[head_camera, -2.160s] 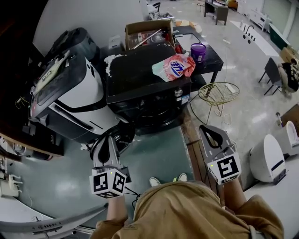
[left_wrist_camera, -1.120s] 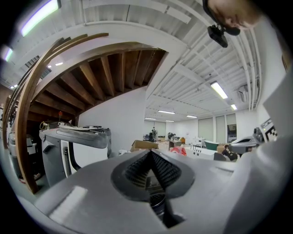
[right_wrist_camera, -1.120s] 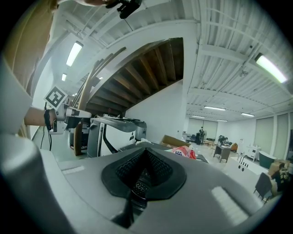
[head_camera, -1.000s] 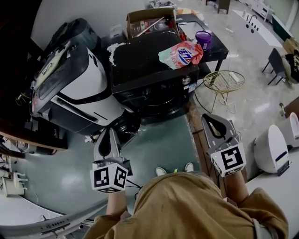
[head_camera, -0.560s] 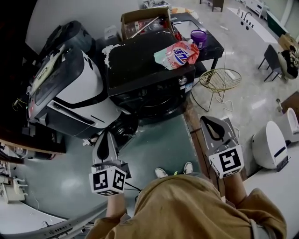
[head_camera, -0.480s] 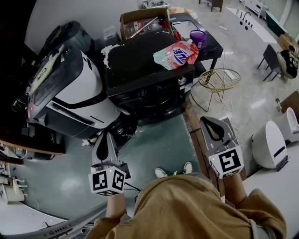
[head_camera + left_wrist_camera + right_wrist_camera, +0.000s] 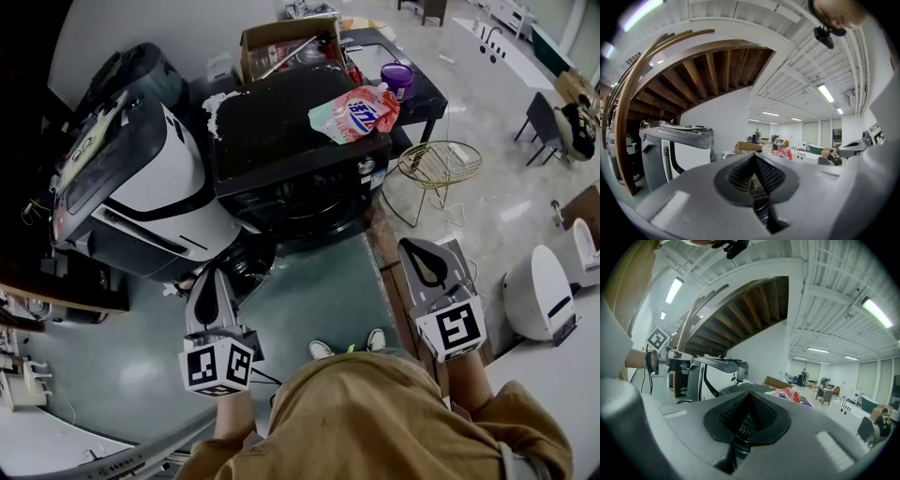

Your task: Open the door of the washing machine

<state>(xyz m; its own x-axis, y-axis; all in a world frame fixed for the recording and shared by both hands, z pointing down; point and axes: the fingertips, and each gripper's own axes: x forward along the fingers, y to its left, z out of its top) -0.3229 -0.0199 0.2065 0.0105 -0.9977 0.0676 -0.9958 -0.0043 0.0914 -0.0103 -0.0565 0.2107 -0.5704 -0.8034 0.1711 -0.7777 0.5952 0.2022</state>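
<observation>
We stand on a grey-green floor point(image 7: 141, 375) beside a white wall point(image 7: 187, 28). A gold wire stand point(image 7: 441, 161) sits on pale polished tiles point(image 7: 497, 197). Overhead, strip lights point(image 7: 826, 93) line a white ceiling point(image 7: 797, 89) beside dark wooden beams point(image 7: 717, 70).

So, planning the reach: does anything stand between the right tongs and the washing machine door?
Nothing visible does: only floor lies between the right tongs and the washing machine door.

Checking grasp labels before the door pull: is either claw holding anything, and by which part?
Nothing is held: the left claw and right claw are both shut and empty.
</observation>
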